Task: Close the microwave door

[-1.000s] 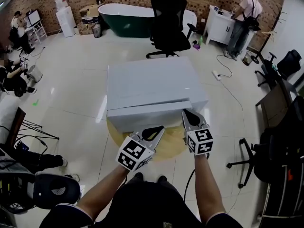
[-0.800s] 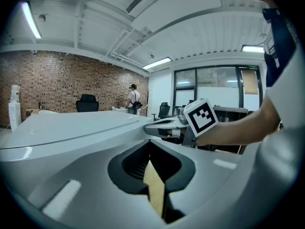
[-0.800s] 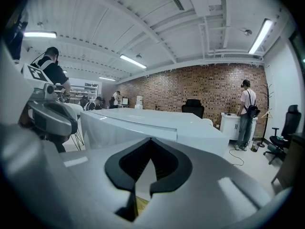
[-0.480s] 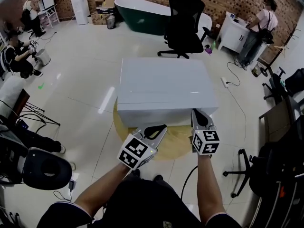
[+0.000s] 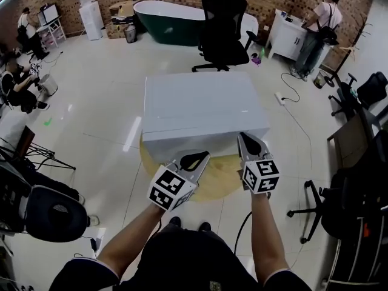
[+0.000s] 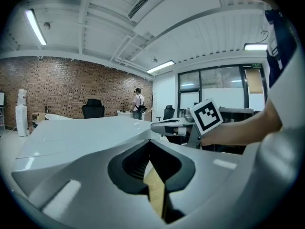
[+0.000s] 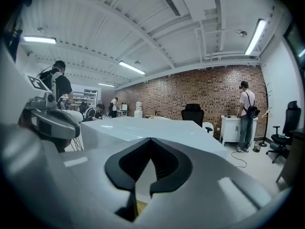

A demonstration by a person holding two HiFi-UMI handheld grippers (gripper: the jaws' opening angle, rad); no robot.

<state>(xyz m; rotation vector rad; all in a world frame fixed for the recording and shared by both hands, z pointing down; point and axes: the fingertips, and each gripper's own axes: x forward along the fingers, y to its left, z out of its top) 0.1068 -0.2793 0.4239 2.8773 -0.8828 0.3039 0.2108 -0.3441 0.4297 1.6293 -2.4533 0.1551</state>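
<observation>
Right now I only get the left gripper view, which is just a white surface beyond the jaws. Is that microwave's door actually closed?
Observer: In the head view, the front of the microwave looks flush with no gap showing, so it seems closed.
Visitor: What does it stand on?
Observer: A round yellowish table, which pokes out beneath the front.
Visitor: And the other gripper, is it grabbing anything?
Observer: No. The right gripper view shows the right gripper with its jaws together and nothing between them.
</observation>
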